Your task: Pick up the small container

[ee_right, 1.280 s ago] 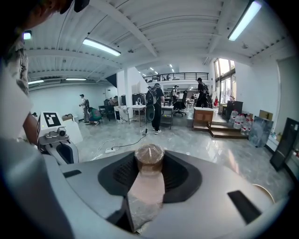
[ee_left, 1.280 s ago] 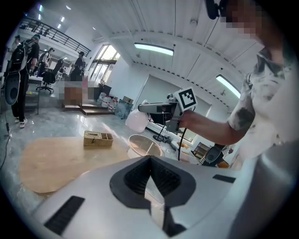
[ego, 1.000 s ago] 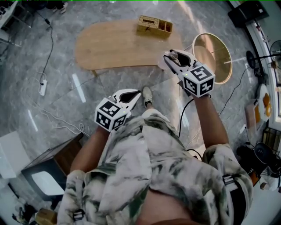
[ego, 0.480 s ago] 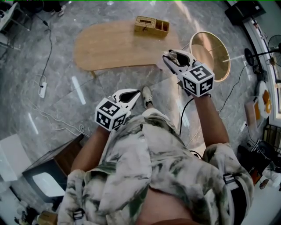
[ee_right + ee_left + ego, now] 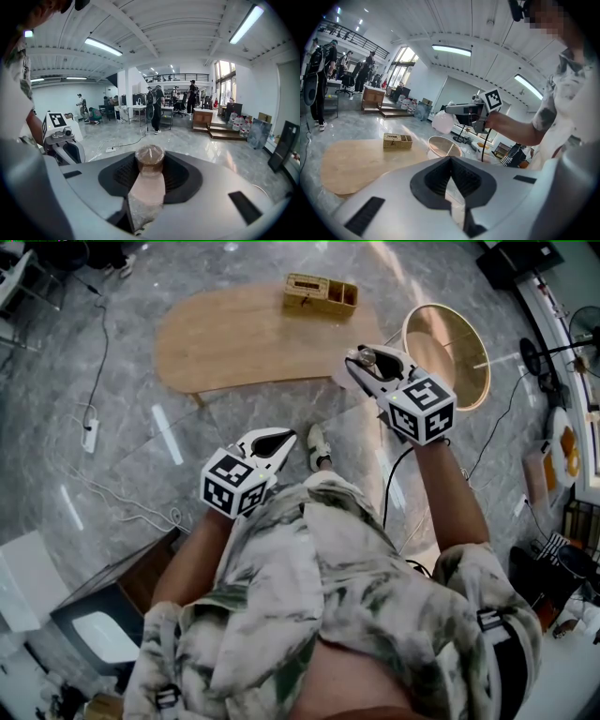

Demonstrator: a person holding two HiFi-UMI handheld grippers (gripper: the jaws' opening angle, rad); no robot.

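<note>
The small container (image 5: pixel 149 160), a clear tub with a brownish lid, sits between the jaws of my right gripper (image 5: pixel 149 165), which is shut on it. In the head view the right gripper (image 5: pixel 364 360) is held up at the right, over the floor near the wooden table's right end, with the small container (image 5: pixel 367 358) at its tip. My left gripper (image 5: pixel 284 436) hangs lower at the left, in front of the person's body, shut with nothing in it. In its own view the left gripper (image 5: pixel 451 160) has its tips together.
A low oval wooden table (image 5: pixel 234 338) stands ahead with a woven box (image 5: pixel 321 293) at its far edge. A round wooden side table (image 5: pixel 452 357) is at the right. A power strip (image 5: pixel 91 427) and cables lie on the marble floor at the left. A dark cabinet (image 5: pixel 103 610) stands at the lower left.
The table and box have drifted slightly left in the head view. Both grippers keep their places and the right one still holds the container.
</note>
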